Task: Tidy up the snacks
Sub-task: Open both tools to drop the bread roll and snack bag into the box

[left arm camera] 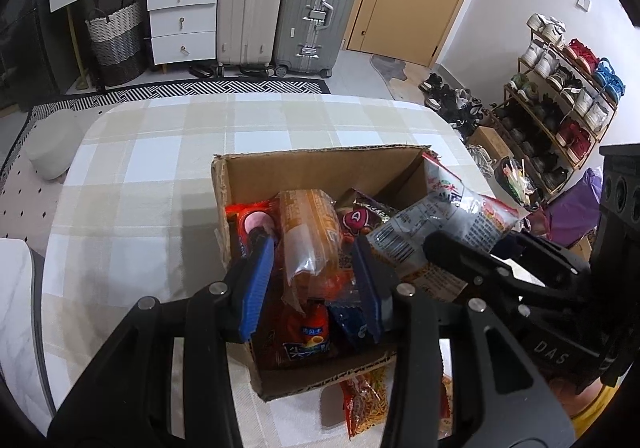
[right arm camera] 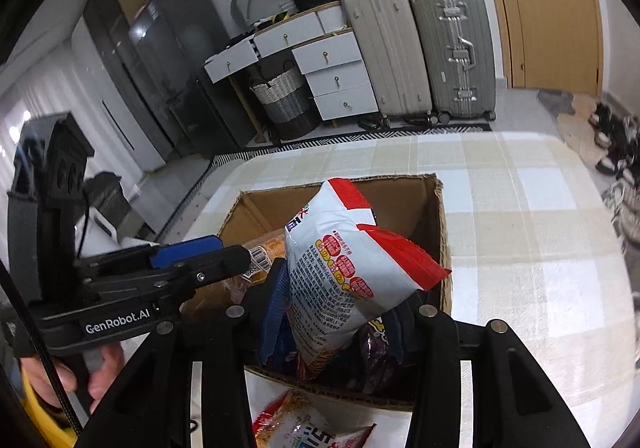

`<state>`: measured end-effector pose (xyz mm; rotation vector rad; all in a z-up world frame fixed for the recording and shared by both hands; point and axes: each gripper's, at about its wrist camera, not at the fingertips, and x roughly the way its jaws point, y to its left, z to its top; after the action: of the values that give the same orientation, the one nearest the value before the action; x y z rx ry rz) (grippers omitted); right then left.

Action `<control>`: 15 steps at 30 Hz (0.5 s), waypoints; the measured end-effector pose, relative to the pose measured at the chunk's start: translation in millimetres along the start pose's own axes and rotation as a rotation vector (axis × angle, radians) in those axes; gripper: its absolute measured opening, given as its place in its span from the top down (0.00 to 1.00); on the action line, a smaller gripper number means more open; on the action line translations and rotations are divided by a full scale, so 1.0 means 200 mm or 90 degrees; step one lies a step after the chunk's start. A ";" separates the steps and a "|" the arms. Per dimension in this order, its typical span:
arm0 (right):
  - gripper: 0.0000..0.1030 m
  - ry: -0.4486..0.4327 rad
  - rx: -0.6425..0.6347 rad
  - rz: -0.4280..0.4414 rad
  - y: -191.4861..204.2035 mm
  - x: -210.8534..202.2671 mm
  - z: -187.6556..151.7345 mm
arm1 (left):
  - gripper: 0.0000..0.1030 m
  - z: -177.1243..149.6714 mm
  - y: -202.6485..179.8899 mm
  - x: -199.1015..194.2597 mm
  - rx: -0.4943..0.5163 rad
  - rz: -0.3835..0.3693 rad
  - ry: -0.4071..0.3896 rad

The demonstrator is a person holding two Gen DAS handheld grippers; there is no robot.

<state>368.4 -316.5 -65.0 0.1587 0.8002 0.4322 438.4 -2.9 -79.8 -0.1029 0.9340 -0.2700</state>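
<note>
Over the box (right arm camera: 438,216), right gripper (right arm camera: 332,312) clamps the white-and-red packet (right arm camera: 344,260); left gripper (left arm camera: 310,268) pinches an orange packet (left arm camera: 308,232).

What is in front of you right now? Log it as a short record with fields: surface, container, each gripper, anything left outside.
surface: table with a checked cloth
container: open cardboard box, several snack packets inside
left gripper: shut on orange packet, over the box
right gripper: shut on white-and-red bag, over the box
outside box: red snack packet lying on the cloth by the box's near wall
</note>
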 end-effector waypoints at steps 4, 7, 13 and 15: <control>0.53 0.004 0.009 -0.003 0.00 0.00 0.00 | 0.63 -0.01 0.01 -0.03 -0.005 0.003 0.002; 0.51 -0.003 0.019 0.000 -0.01 -0.03 0.01 | 0.63 -0.03 0.00 -0.07 -0.005 0.005 0.000; 0.51 -0.037 0.014 -0.011 -0.01 -0.12 0.03 | 0.63 -0.05 -0.03 -0.15 -0.001 0.003 -0.006; 0.51 -0.043 0.013 -0.014 0.00 -0.14 0.03 | 0.62 -0.06 -0.04 -0.17 0.000 0.004 -0.006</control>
<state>356.0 -328.3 -42.9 0.1822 0.7393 0.3963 407.8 -0.8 -58.1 -0.1003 0.9240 -0.2632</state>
